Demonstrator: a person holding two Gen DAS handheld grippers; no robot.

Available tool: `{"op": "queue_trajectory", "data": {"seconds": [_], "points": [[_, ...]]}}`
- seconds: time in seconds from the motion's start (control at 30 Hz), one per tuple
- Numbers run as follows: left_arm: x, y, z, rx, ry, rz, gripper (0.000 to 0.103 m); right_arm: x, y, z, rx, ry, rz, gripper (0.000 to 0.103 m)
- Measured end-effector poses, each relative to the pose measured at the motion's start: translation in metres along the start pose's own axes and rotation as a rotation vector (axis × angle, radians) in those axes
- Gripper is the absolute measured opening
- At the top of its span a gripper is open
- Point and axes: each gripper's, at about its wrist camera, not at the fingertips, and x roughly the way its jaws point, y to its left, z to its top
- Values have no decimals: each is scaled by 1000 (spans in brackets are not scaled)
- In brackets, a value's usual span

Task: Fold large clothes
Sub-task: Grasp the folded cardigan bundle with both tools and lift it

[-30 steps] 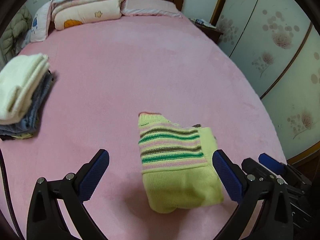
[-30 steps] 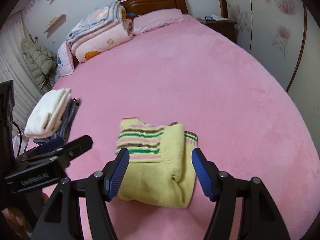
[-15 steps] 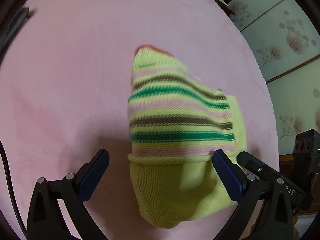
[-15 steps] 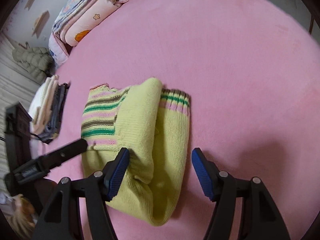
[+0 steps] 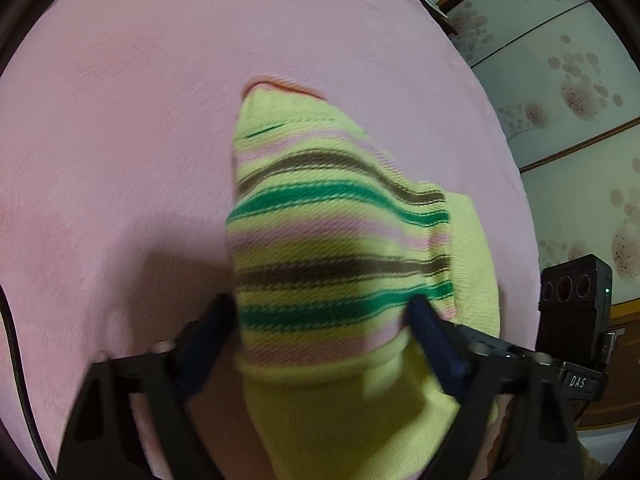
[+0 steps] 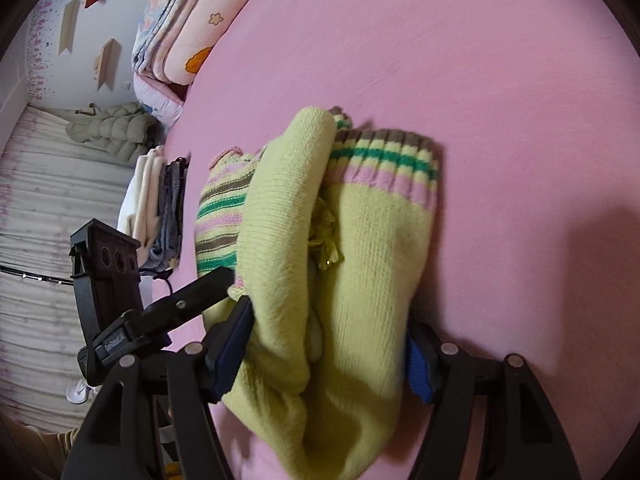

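A folded yellow-green sweater (image 5: pixel 332 240) with green, brown and pink stripes lies on the pink bed (image 5: pixel 120 120). My left gripper (image 5: pixel 320 304) points steeply down over its striped part. Its jaws are closing, with the left pad against the sweater's edge and the right pad dug into the knit. In the right wrist view the same sweater (image 6: pixel 360 240) shows its plain folded rolls and a striped cuff. My right gripper (image 6: pixel 328 320) straddles the near end, open, with a blue pad close against each side. The left gripper's finger (image 6: pixel 204 288) shows at the sweater's left edge.
A stack of folded clothes (image 6: pixel 156 204) sits at the bed's left edge. Folded bedding (image 6: pixel 180 28) lies at the head of the bed, and a padded jacket (image 6: pixel 112 132) hangs beyond. Wardrobe doors (image 5: pixel 560 80) stand along the right side. Pink bedcover (image 6: pixel 480 60) surrounds the sweater.
Both grippers have come down onto the sweater and tilted further downward. The left jaws have narrowed onto the striped part. The right jaws now straddle the near end at the same width.
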Motion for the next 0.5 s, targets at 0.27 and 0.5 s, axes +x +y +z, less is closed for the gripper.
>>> {"op": "queue_trajectory", "data": {"seconds": [0.27,0.5], "points": [[-15,-12,-1,-13,-26,12,47,-7,14,-4,-29,-13,-1,43],[-84,-46,-16,25,-23,38,45,-49,68,-30,-67,-25,-8,42]]}}
